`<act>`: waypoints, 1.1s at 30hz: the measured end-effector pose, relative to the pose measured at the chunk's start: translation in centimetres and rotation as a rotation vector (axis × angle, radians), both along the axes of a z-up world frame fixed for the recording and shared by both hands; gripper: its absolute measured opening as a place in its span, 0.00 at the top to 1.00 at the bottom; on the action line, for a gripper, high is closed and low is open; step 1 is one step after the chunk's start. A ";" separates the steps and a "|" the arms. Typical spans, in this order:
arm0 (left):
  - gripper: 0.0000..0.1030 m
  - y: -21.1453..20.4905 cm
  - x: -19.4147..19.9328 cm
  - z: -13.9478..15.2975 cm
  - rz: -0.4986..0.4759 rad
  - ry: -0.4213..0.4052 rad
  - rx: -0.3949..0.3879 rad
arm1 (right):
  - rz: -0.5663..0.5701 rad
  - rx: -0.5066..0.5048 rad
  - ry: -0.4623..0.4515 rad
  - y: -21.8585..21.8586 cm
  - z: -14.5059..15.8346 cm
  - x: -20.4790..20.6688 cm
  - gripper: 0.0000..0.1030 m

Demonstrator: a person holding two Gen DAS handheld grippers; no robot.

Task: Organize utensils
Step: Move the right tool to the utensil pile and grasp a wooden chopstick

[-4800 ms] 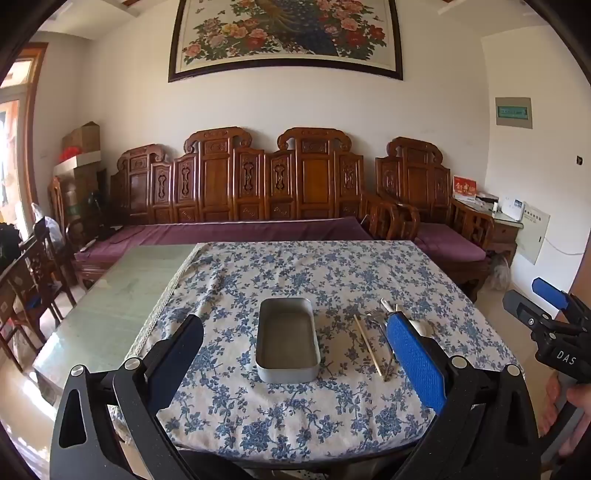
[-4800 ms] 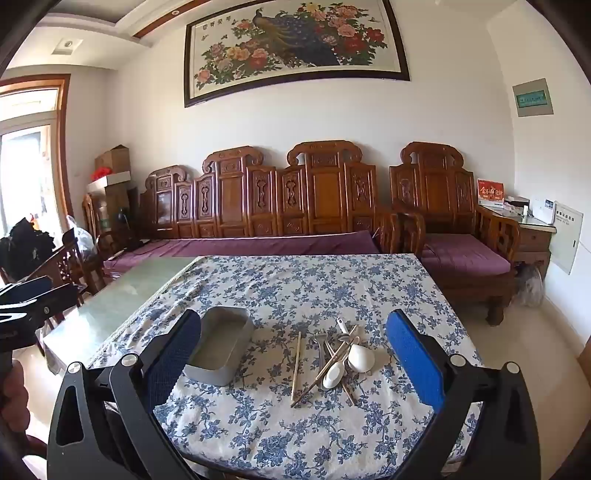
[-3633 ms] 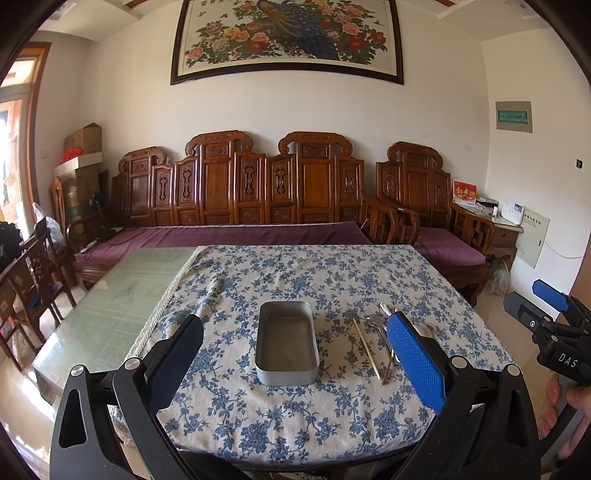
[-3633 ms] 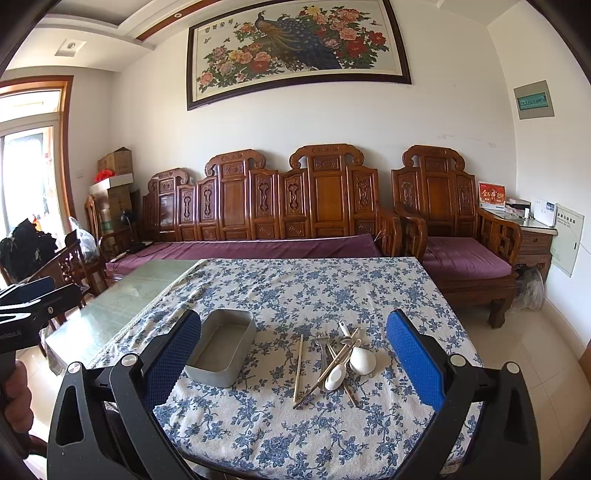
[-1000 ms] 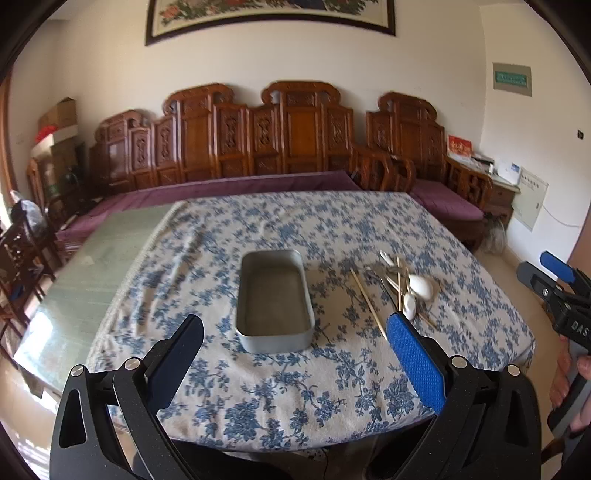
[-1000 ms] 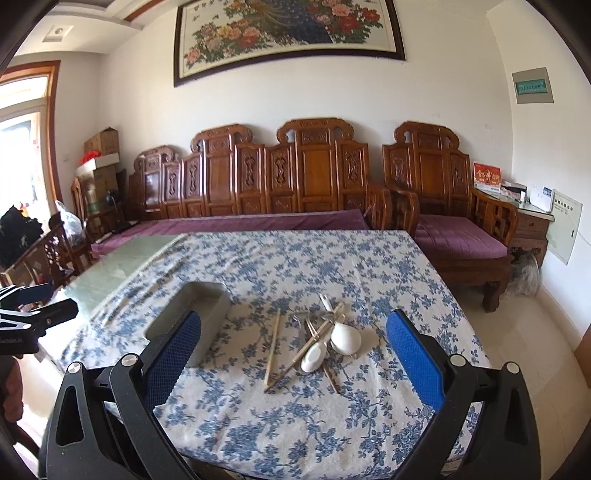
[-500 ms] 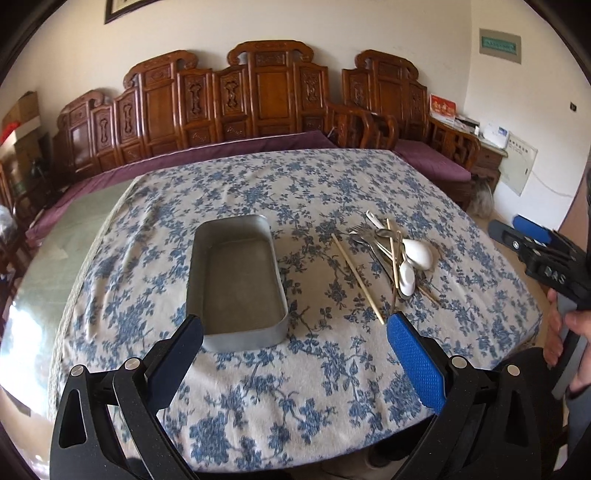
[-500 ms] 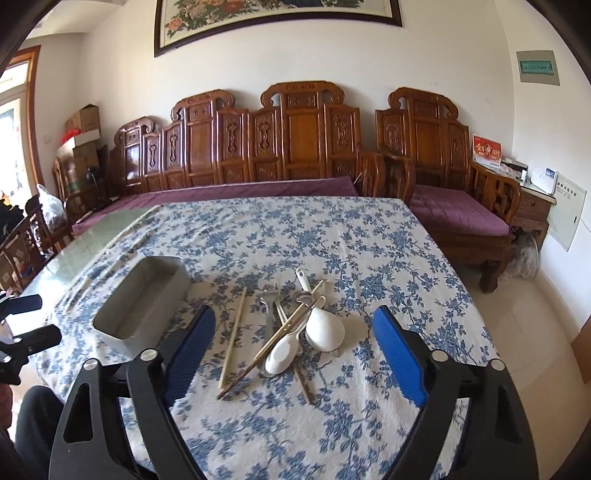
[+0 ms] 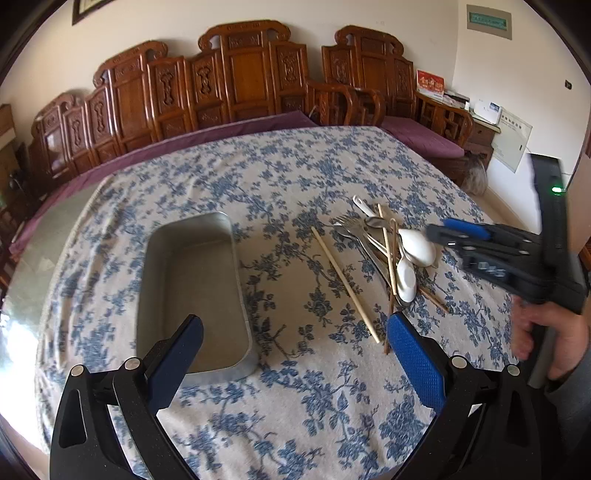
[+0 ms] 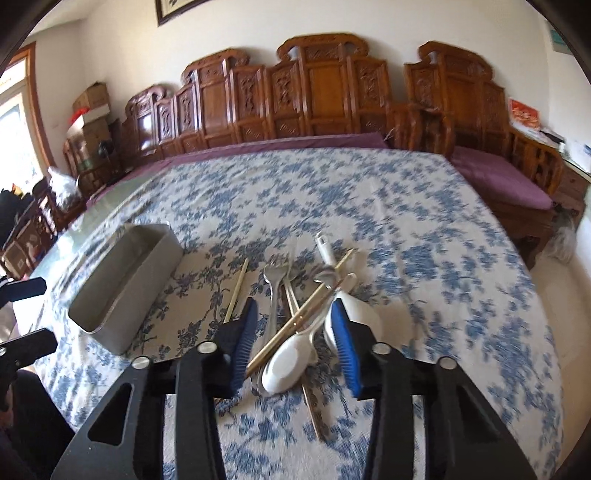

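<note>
Writing: green sign (image 9: 488,17) high on wall had text, too small to read; red card (image 9: 429,81) on side cabinet showed gold marks, unreadable. White marks on R gripper body blurred.
Hidden/cut off: painting (image 10: 173,9) cut by top edge. R view motion-blurred. Near ends of chopsticks and spoon bowls partly behind R fingers. Tray's near left corner covered by L finger.
Tray (image 9: 192,291): metal, rectangular, nothing inside, on floral cloth (image 9: 295,173), left of the pile, apart from it.
Utensil pile: white spoon (image 10: 291,360) w/ bowl nearest R gripper; 2nd white spoon (image 9: 415,245) beside it; fork (image 10: 272,280), metal spoons and chopsticks (image 10: 306,306) crossed in a heap. One chopstick (image 9: 345,282) lay alone between tray and pile, touching neither.
R gripper (image 10: 295,332): low over pile, fingers apart, about half-spread, blue pads (image 10: 243,332) either side of the white spoon and crossed chopsticks. Nothing clamped; couldn't tell if pads touched anything. In L view it reached in from the right, blurred, held by a hand (image 9: 550,332).
L gripper (image 9: 291,341): fingers wide apart, holding nothing, above table's near edge; left finger over tray's near end, right finger just near the lone chopstick's end.
Bench (image 9: 236,77): carved wood, purple cushion, behind table.
</note>
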State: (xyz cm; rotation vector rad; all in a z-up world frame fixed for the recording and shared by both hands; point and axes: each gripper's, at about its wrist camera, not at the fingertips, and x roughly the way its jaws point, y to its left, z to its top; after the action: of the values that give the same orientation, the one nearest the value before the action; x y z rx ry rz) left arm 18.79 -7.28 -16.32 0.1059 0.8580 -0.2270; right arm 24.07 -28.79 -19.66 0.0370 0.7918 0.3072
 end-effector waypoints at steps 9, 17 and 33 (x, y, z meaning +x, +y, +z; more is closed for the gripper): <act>0.06 -0.9 1.8 -2.4 0.012 0.044 -0.002 | 0.017 0.022 0.102 1.0 -4.7 5.6 0.76; 0.06 -1.0 2.2 -3.4 0.041 0.058 0.008 | 0.048 -0.039 0.156 2.2 -5.7 6.4 0.79; 0.06 -2.1 1.3 -4.7 0.046 0.076 0.018 | 0.012 0.070 0.184 -1.9 -5.4 4.8 0.94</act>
State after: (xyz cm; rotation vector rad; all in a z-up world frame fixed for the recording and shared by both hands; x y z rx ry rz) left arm 20.13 -9.36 -21.04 0.0952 0.9372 -0.1814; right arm 28.85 -30.70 -25.09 0.1276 0.9641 0.3467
